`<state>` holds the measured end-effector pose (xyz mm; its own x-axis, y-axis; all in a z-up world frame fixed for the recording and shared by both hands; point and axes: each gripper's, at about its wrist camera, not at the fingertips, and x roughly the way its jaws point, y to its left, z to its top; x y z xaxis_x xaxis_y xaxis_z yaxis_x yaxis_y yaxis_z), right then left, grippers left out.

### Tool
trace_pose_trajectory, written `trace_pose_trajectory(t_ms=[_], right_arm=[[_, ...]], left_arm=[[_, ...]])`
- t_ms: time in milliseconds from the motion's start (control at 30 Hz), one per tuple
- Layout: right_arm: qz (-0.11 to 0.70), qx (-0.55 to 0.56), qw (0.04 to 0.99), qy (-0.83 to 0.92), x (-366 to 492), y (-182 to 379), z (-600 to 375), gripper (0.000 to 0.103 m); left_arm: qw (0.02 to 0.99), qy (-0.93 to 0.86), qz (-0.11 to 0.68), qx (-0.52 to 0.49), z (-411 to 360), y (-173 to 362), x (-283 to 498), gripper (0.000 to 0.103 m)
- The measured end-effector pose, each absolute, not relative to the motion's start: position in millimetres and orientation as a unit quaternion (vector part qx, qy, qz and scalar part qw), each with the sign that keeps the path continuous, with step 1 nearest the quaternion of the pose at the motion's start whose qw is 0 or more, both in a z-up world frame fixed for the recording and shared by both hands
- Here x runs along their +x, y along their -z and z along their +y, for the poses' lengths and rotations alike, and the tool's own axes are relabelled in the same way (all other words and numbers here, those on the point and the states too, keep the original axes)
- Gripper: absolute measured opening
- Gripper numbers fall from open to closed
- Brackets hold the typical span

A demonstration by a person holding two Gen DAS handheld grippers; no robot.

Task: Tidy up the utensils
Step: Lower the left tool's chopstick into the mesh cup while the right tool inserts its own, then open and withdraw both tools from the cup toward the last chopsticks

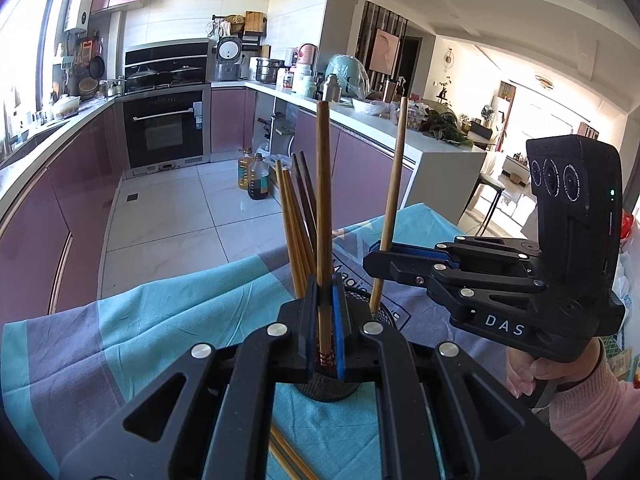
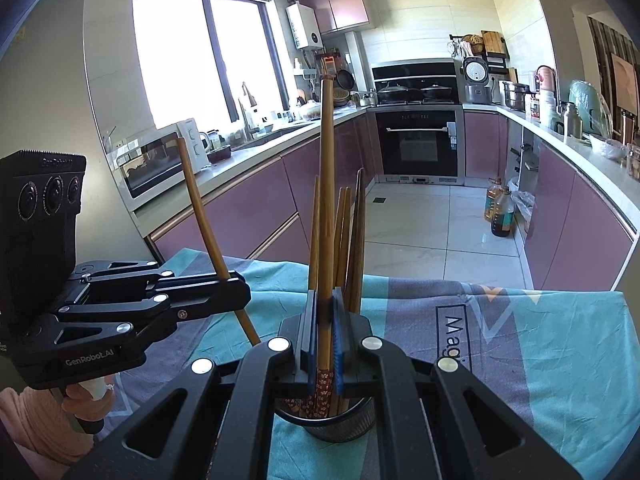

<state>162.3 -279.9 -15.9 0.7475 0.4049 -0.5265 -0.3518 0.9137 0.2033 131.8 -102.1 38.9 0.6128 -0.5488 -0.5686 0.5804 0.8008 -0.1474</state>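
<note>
Both grippers (image 1: 325, 332) (image 2: 325, 344) tilt downward, each clamping a chopstick (image 1: 323, 208) (image 2: 327, 184).

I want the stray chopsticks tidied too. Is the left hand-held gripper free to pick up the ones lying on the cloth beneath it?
Probably not yet. The left hand-held gripper is shut on a chopstick over the mesh holder; the loose chopsticks lie close below, unobstructed, once it lets go.

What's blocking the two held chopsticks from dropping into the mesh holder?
Nothing visible bars the way. The left gripper and right gripper each pinch one chopstick upright over the mesh holder. The chopsticks already inside crowd the cup but leave some room at its mouth.
</note>
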Motion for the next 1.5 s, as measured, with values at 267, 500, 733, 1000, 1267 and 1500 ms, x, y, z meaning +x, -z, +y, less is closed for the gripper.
trace_pose_trajectory(t_ms=[267, 500, 733, 1000, 1267, 1500], right_arm=[[0.306, 0.043, 0.929, -0.202, 166, 23, -277, 0.006], [0.324, 0.043, 0.924, -0.199, 173, 32, -274, 0.006], [0.332, 0.058, 0.921, -0.193, 181, 40, -275, 0.006], [0.337, 0.065, 0.92, -0.188, 187, 42, -275, 0.006], [0.34, 0.072, 0.918, -0.19, 188, 43, -275, 0.008], [0.33, 0.084, 0.92, -0.193, 179, 41, -278, 0.013]], left_arm=[[0.894, 0.315, 0.318, 0.032, -111, -40, 137, 0.007], [0.89, 0.308, 0.335, 0.033, -120, -32, 149, 0.008], [0.89, 0.297, 0.345, 0.035, -126, -25, 163, 0.008], [0.891, 0.289, 0.349, 0.028, -132, -20, 180, 0.009], [0.889, 0.289, 0.356, 0.02, -126, -10, 193, 0.009], [0.898, 0.276, 0.342, 0.009, -107, -5, 185, 0.009]])
